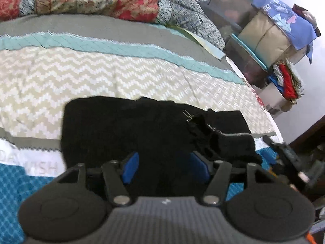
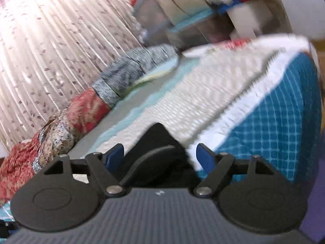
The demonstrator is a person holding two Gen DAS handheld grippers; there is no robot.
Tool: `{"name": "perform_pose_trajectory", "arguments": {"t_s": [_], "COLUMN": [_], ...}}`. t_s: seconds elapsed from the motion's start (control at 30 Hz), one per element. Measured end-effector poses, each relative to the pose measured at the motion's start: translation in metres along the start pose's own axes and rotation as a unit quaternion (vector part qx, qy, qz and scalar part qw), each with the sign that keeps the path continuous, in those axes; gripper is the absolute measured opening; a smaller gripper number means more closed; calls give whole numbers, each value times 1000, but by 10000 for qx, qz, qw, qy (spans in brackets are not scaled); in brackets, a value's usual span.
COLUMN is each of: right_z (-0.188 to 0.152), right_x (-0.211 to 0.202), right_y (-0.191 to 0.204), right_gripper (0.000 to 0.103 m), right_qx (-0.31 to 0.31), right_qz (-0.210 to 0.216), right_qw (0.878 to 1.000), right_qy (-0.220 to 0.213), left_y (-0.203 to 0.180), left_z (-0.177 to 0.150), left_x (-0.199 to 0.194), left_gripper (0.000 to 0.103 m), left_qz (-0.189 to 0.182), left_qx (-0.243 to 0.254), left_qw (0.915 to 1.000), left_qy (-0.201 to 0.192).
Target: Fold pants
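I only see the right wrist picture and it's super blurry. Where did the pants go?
Observer: The black pants lie bundled flat on the zigzag stripe of the bedspread; the left wrist view shows them.
Operator: Is the left tool grabbing them?
Observer: It doesn't look so. The left tool is over their near edge, jaws apart, no cloth pinched.
Operator: Which end is the top?
Observer: A zipper shows on the pants' right side, so likely that end.

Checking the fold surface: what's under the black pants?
The black pants lie on the bedspread, across its zigzag, grey and white bands. Whatever sits directly beneath the fabric is covered.
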State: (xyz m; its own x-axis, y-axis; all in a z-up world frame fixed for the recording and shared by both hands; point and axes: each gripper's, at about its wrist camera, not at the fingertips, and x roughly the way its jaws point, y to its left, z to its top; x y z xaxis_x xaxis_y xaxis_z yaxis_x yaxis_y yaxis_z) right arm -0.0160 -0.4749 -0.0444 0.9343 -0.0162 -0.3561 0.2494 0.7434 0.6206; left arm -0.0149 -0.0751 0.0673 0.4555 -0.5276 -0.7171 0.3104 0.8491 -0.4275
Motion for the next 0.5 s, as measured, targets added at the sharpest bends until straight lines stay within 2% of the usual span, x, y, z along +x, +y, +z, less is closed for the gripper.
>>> {"name": "perform_pose_trajectory", "arguments": {"t_s": [0.03,0.07,0.1,0.13,0.2,0.27,0.3,0.33,0.4,0.5], "right_z": [-1,-4,-7,-12,-16,-15,-16,-20,-32,-59], "right_x": [9,15,20,24,15,0,-8,-14,-24,-34], "right_y": [-6,-7,-7,-3,14,38,52,70,101,142], "right_gripper": [81,75,64,34,22,21,21,21,21,21], "right_qx": [73,125,166,140,-151,-454,-773,-1159,-1833,-2852], "right_qz": [10,21,90,86,11,227,313,395,575,627], "right_qw": [9999,9995,9985,9974,9981,9978,9960,9922,9812,9564], "right_qy": [136,295,523,703,600,418,315,247,198,20], "left_y": [-5,-9,-14,-20,-32,-46,-55,-65,-87,-118], "left_z": [1,1,1,3,7,15,23,30,44,55], "left_x": [4,7,10,12,14,18,21,23,28,38], "left_gripper": [58,58,58,58,58,60,65,76,94,103], "left_qz": [-28,-44,-51,-54,-66,-97,-125,-171,-293,-390], "left_qx": [22,63,121,201,346,489,581,676,853,1259], "left_qw": [10000,9999,9999,9997,9992,9986,9981,9974,9958,9912], "left_qy": [47,81,109,135,165,168,171,180,128,95]}}
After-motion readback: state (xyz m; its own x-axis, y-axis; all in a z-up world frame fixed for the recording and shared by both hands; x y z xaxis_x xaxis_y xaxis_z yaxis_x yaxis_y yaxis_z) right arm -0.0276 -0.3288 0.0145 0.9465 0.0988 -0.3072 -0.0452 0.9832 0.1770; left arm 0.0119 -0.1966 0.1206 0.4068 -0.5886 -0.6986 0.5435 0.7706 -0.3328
